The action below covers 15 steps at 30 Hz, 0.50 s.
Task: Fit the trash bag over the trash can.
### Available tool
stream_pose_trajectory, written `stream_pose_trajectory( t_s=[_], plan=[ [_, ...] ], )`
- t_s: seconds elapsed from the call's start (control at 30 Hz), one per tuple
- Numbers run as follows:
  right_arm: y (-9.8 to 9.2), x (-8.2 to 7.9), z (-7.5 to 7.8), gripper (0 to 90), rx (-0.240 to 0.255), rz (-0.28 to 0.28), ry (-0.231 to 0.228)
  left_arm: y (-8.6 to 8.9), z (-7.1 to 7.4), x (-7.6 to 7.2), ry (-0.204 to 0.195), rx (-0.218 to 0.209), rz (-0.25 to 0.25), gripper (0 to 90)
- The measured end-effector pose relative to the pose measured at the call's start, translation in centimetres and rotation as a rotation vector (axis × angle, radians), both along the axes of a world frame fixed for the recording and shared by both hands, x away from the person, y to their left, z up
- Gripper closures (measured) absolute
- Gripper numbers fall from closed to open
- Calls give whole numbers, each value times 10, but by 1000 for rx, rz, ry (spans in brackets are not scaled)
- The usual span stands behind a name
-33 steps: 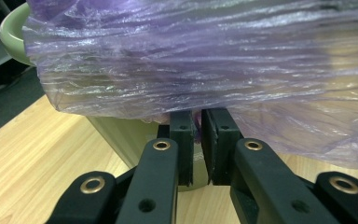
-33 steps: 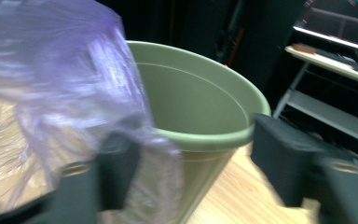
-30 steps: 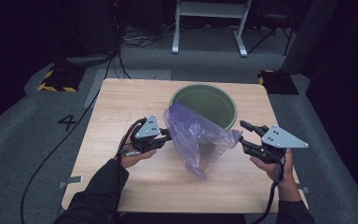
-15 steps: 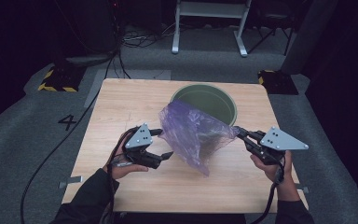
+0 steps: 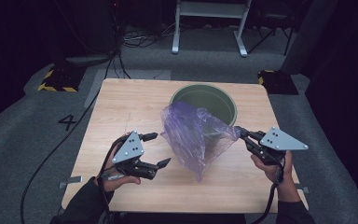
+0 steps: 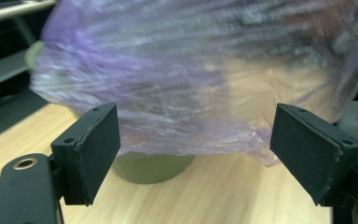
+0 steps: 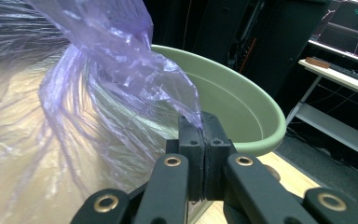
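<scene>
Jaws split: one pair pinching plastic, the other let go.

With my right gripper (image 5: 240, 132) I clench a corner of the purple bag (image 5: 193, 135), which hangs just in front of the green bucket (image 5: 221, 100); my left gripper (image 5: 157, 149), beside the bag, has just been opening, nothing between its pads.

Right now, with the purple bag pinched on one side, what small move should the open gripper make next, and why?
Probably ease the left gripper toward the purple bag and pinch its near edge: its fingers stand open and apart from the plastic, while the right gripper alone holds it beside the green bin.
</scene>
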State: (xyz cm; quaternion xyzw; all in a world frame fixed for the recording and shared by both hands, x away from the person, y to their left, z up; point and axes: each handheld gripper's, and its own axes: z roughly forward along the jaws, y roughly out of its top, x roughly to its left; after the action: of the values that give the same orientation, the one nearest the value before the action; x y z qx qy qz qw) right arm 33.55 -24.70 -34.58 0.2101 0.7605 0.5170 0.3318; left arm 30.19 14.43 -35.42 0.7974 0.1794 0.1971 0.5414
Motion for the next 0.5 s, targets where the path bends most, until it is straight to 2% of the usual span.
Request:
stream_pose_trajectory(
  t_s=[0.13, 0.27, 0.37, 0.5],
  plan=[
    [-1, 0, -1, 891, -2, -3, 3, -9, 9, -12, -18, -12, -56, 157],
    [-1, -1, -1, 876, -8, -5, 2, -18, 15, -17, -21, -4, -85, 154],
    [-1, -1, -1, 866, -9, -6, -1, -28, 19, -16, -19, -1, -83, 148],
    [0, -2, -1, 861, -5, 0, 1, -42, 20, -9, -43, 20, -50, 155]
  ],
)
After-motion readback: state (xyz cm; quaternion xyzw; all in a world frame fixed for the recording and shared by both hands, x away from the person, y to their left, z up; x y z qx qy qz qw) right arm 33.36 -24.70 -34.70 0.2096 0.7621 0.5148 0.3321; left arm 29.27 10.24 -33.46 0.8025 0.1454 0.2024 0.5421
